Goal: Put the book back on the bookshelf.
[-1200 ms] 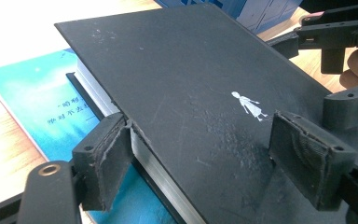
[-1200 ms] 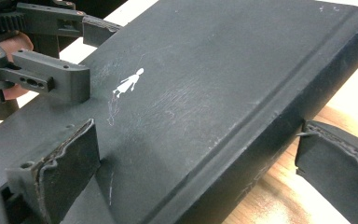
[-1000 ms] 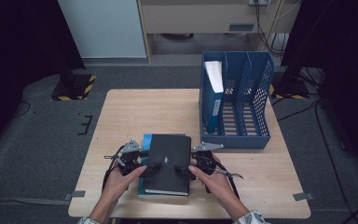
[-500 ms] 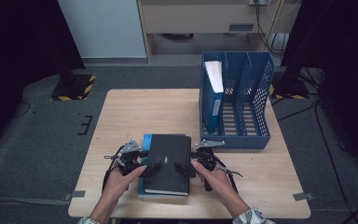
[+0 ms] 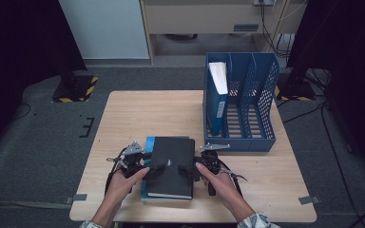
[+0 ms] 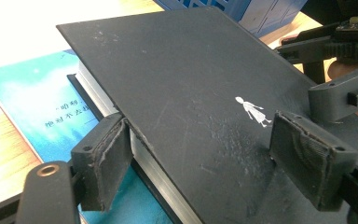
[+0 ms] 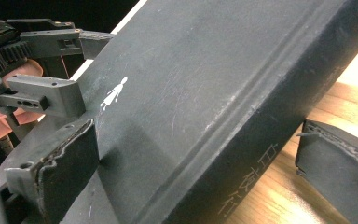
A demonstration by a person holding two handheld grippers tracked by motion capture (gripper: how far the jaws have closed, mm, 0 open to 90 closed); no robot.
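In the high view, the black book (image 5: 171,166) is seen on a blue book (image 5: 148,142) near the table (image 5: 138,114) front, flanked for a two-sided lift. In the left gripper view, the left tongs (image 6: 209,161) straddle its edge, one pad (image 6: 107,163) touching, not pinching. In the right gripper view, the right tongs (image 7: 205,172) are spread around its spine. Since earlier, little has changed

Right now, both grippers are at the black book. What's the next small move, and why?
Probably close both grippers until the pads press: the left gripper and right gripper straddle opposite edges of the black book, with jaws apparently not yet clamped. It lies on a blue book, so grip before lifting.
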